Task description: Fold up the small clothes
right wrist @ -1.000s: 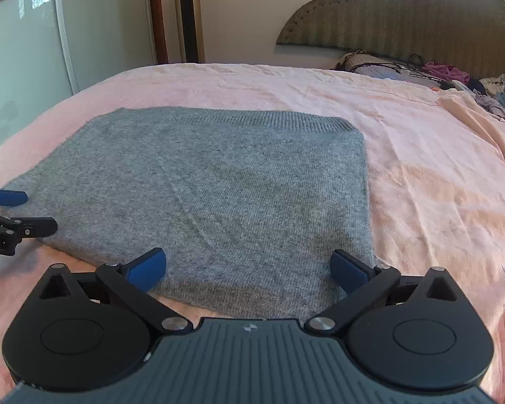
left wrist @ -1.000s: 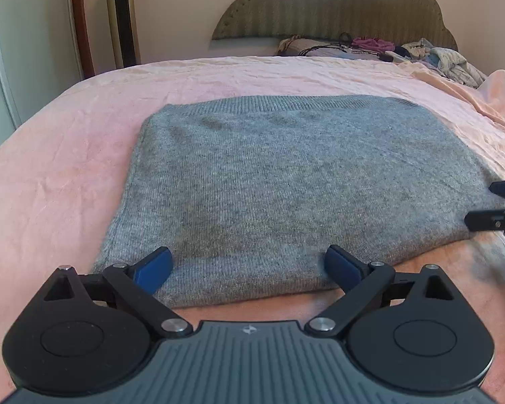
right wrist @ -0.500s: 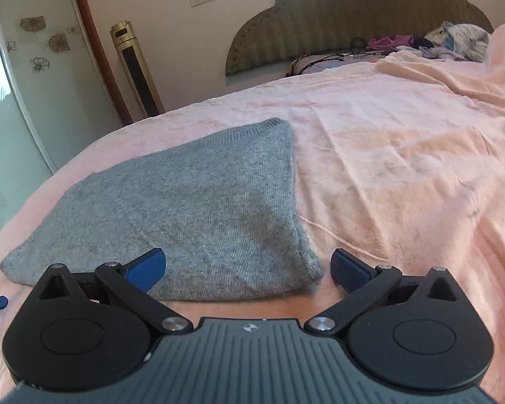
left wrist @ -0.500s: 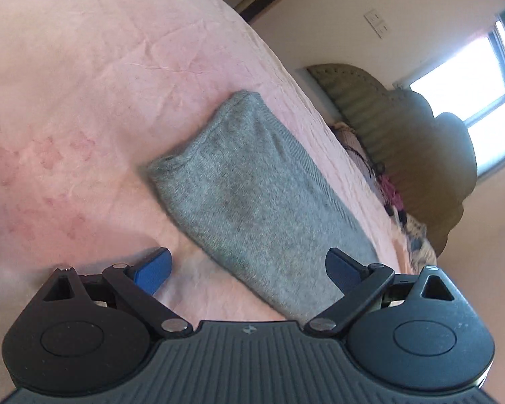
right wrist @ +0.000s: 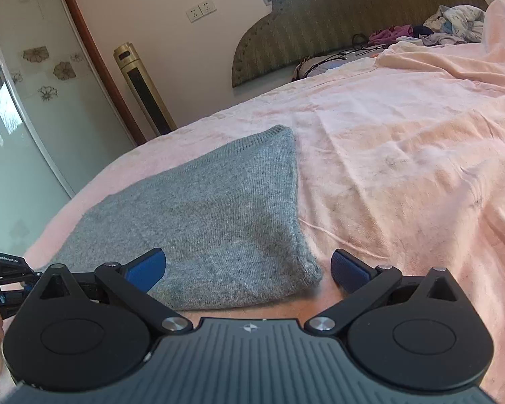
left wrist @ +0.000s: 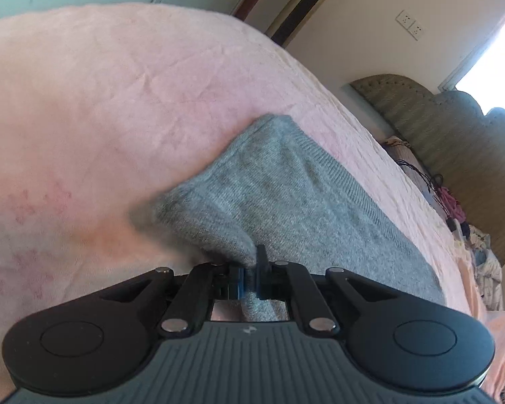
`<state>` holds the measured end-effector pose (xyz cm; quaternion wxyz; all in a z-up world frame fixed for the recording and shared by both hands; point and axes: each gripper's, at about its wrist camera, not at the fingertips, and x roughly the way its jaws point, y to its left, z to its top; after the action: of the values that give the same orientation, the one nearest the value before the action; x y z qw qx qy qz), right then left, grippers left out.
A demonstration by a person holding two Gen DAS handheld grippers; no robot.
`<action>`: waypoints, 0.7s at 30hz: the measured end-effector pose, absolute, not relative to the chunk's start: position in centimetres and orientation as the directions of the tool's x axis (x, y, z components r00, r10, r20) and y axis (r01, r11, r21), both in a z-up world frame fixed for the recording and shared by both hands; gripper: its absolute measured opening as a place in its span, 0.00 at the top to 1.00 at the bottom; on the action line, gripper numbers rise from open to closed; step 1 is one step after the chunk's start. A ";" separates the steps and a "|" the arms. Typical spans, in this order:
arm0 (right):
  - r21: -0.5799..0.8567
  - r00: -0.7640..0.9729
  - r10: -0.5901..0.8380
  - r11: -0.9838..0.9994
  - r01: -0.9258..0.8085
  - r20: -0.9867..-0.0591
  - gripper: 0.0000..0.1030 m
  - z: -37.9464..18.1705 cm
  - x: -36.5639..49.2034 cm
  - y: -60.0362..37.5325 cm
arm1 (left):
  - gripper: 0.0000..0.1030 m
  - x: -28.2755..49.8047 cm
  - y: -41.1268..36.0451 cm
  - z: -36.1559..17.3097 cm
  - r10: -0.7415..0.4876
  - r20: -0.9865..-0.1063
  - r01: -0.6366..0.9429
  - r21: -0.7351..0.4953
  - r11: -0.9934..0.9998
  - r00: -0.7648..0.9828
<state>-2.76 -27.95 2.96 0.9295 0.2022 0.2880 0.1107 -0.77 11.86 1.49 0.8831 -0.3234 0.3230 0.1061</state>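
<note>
A grey knit sweater point(left wrist: 303, 202) lies folded flat on the pink bedspread point(left wrist: 101, 107). My left gripper point(left wrist: 250, 269) is shut on the sweater's near left corner, and the cloth bunches up between the pads. In the right wrist view the same sweater point(right wrist: 202, 219) spreads out to the left. My right gripper point(right wrist: 249, 269) stands open low over its near right corner, one blue pad point(right wrist: 148, 267) above the cloth and the other off its edge. The left gripper point(right wrist: 3, 269) shows at the far left edge there.
The pink bedspread point(right wrist: 404, 168) is rumpled to the right. Against a padded headboard point(right wrist: 336, 10) lies a pile of clothes point(right wrist: 454, 23) and cables. A gold tower fan point(right wrist: 141, 91) and a glass sliding door point(right wrist: 13, 118) stand beyond the bed's left side.
My left gripper rolled over, came to the sweater's near left corner and shut on it. My right gripper tilted and shifted to the near right corner, still open.
</note>
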 end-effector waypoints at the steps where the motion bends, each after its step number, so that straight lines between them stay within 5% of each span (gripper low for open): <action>1: 0.458 0.816 0.327 0.885 -0.086 -0.477 0.00 2.9 -2.9 -28.2 | 0.95 -0.6 10.9 2.3 -0.006 -0.622 -0.372 -0.475 0.797 0.783; 7: 0.600 0.892 0.260 0.800 0.016 -0.369 0.00 2.7 -4.1 -31.5 | 0.95 1.9 -2.4 7.8 -0.102 -0.497 0.045 -0.125 0.991 0.862; 9: 0.675 0.907 0.233 0.734 0.074 -0.352 0.00 2.0 -4.2 -33.3 | 0.95 1.5 -8.1 7.0 -0.204 -0.517 0.242 0.007 0.970 0.832; 12: 0.744 0.925 0.227 0.663 0.082 -0.304 0.01 1.3 -4.3 -35.0 | 0.97 0.4 -13.5 3.4 -0.351 -0.616 0.477 0.045 0.878 0.705; 16: 0.703 0.912 0.227 0.706 0.089 -0.343 0.00 1.3 -3.7 -34.1 | 0.98 -1.6 -15.4 0.4 -0.333 -0.612 0.514 0.142 0.846 0.718; 21: 0.681 0.891 0.242 0.726 0.096 -0.384 0.00 1.6 -2.8 -33.7 | 0.97 -2.6 -13.8 2.4 -0.391 -0.607 0.548 0.088 0.832 0.692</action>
<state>-2.80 -33.70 1.59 0.8999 0.3681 0.2301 0.0405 -2.56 -13.82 2.37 0.9102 0.1324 0.2958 -0.2579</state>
